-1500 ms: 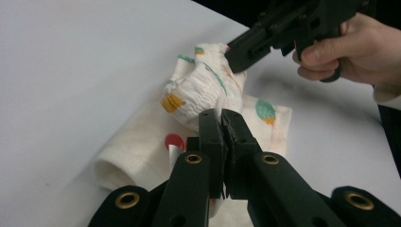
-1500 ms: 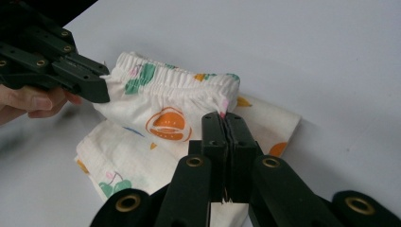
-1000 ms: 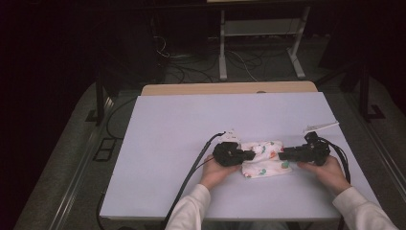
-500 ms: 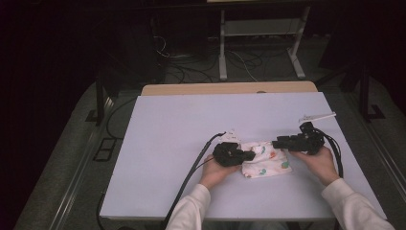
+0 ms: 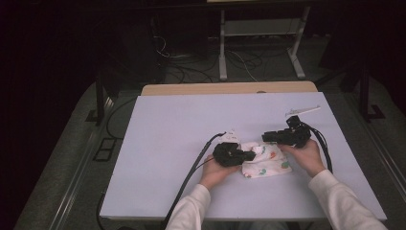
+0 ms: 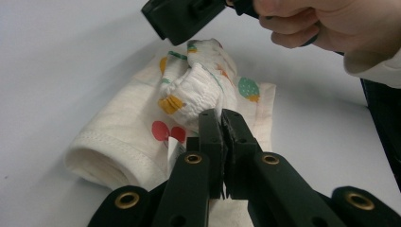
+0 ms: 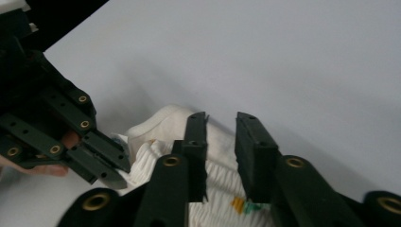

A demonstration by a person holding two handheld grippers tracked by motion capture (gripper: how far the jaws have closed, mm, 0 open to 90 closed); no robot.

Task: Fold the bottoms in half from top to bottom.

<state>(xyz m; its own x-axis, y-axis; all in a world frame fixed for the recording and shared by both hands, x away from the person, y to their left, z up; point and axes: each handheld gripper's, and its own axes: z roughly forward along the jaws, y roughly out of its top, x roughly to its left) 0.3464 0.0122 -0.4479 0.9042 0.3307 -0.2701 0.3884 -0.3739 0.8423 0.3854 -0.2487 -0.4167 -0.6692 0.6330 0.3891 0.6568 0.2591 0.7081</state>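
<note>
Dim room, cables on floor beyond table. White table (image 5: 163,158) with wooden strip (image 5: 225,88) at far edge. Small white printed garment (image 5: 266,162) laid near front centre of table, between both hands, partly bunched. Left gripper (image 5: 249,155): jaws closed together, pinched on gathered white fabric at garment's left edge. Right gripper (image 5: 266,137): jaws held apart, poised just above garment's far right part. White pen-like item (image 5: 302,110) lies near table's far right corner, well apart.
</note>
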